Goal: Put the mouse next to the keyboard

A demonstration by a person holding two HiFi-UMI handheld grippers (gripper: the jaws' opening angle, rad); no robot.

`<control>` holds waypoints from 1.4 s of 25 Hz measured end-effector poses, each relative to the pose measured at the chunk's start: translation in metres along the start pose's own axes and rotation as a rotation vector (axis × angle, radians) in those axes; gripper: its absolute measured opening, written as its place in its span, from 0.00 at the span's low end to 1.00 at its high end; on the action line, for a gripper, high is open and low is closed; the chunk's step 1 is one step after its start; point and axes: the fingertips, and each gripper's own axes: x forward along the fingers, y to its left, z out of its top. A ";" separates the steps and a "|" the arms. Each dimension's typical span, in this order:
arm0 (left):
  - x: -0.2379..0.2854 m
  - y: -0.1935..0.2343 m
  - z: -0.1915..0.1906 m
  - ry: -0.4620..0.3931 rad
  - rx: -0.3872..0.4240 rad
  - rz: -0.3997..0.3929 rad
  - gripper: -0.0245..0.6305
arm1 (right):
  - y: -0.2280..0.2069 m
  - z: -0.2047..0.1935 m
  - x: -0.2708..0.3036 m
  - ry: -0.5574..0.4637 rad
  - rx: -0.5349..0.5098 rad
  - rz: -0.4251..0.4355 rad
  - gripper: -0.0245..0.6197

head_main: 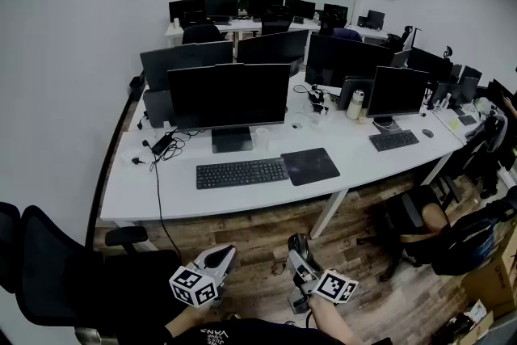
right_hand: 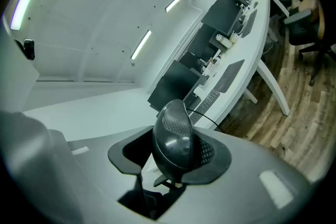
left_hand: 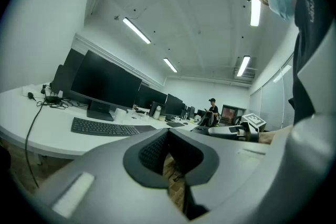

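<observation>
A black keyboard lies on the white desk in front of a dark monitor, with a dark mouse pad just to its right. Both grippers hang low over the wooden floor, well short of the desk. My right gripper is shut on a black mouse, which stands nose-up between the jaws with its cable trailing off. My left gripper is shut with nothing in it. The left gripper view shows the keyboard far ahead.
A black office chair stands at the left by the left gripper. A white desk leg slants down ahead. A power cable hangs off the desk front. A seated person and a second keyboard are at the right.
</observation>
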 end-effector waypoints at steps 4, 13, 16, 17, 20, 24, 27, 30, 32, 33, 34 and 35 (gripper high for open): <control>-0.011 0.021 0.008 -0.002 0.028 -0.039 0.04 | 0.013 -0.008 0.022 -0.028 -0.035 -0.004 0.32; -0.019 0.058 0.006 0.018 0.017 -0.087 0.04 | 0.024 -0.028 0.048 -0.082 -0.024 -0.009 0.33; -0.007 0.060 0.008 0.017 0.008 -0.099 0.04 | 0.031 -0.016 0.056 -0.096 -0.022 0.035 0.33; -0.003 0.061 0.007 0.018 0.007 -0.098 0.04 | 0.029 -0.013 0.058 -0.095 -0.012 0.040 0.33; 0.010 0.065 0.005 0.012 -0.008 -0.062 0.04 | 0.015 -0.005 0.062 -0.084 0.016 0.034 0.33; 0.037 0.061 0.005 -0.006 -0.021 -0.012 0.04 | -0.003 0.020 0.066 -0.056 0.035 0.047 0.33; 0.061 0.051 0.006 -0.028 -0.017 0.017 0.04 | -0.029 0.040 0.067 -0.027 0.061 0.024 0.33; 0.085 0.044 0.006 -0.048 -0.028 0.055 0.04 | -0.043 0.064 0.073 0.001 0.054 0.049 0.33; 0.103 0.039 0.004 -0.061 -0.035 0.075 0.04 | -0.052 0.081 0.076 0.019 0.049 0.061 0.33; 0.112 0.036 0.003 -0.069 -0.036 0.082 0.04 | -0.058 0.089 0.077 0.027 0.046 0.066 0.33; 0.120 0.033 0.003 -0.078 -0.037 0.090 0.04 | -0.064 0.096 0.078 0.035 0.043 0.071 0.33; 0.128 0.030 0.002 -0.087 -0.038 0.099 0.04 | -0.069 0.104 0.079 0.042 0.040 0.076 0.33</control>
